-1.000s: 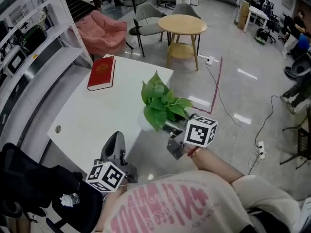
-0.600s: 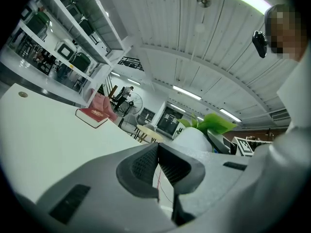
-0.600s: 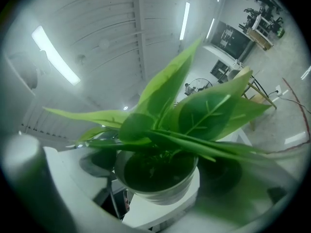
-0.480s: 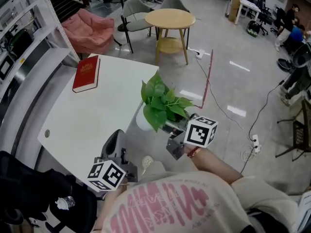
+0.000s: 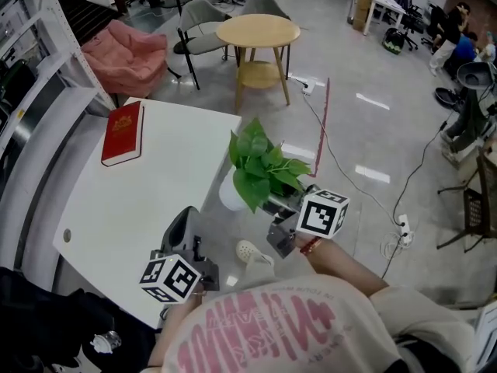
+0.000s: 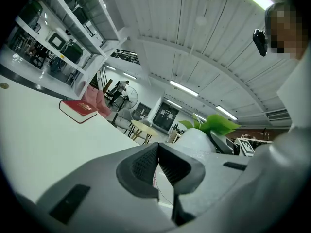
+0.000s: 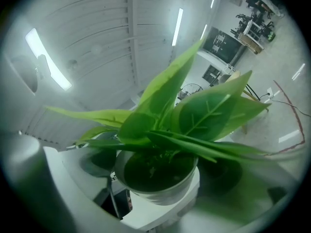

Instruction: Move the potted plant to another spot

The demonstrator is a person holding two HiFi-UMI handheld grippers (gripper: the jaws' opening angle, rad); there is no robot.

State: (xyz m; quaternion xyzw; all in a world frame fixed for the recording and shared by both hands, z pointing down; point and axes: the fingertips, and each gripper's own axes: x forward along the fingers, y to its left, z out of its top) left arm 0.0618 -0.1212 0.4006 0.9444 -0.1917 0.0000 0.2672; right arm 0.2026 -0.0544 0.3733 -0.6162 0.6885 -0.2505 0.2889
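One potted plant [image 5: 260,165], with broad glossy green leaves in a single round white pot, is being pinched by the right gripper [image 5: 269,206], whose jaws are pressing on the pot's sides. It is sitting at the right edge of the one smooth white table [image 5: 147,193]. At 7 o'clock from it, the left gripper [image 5: 180,228] is hovering, its two ribbed grey pads [image 6: 146,165] pressing together on nothing. At 10 o'clock one red hardback book [image 5: 122,133] is lying flat on the table. At 12 o'clock one round wooden table [image 5: 258,33] is standing on the floor.
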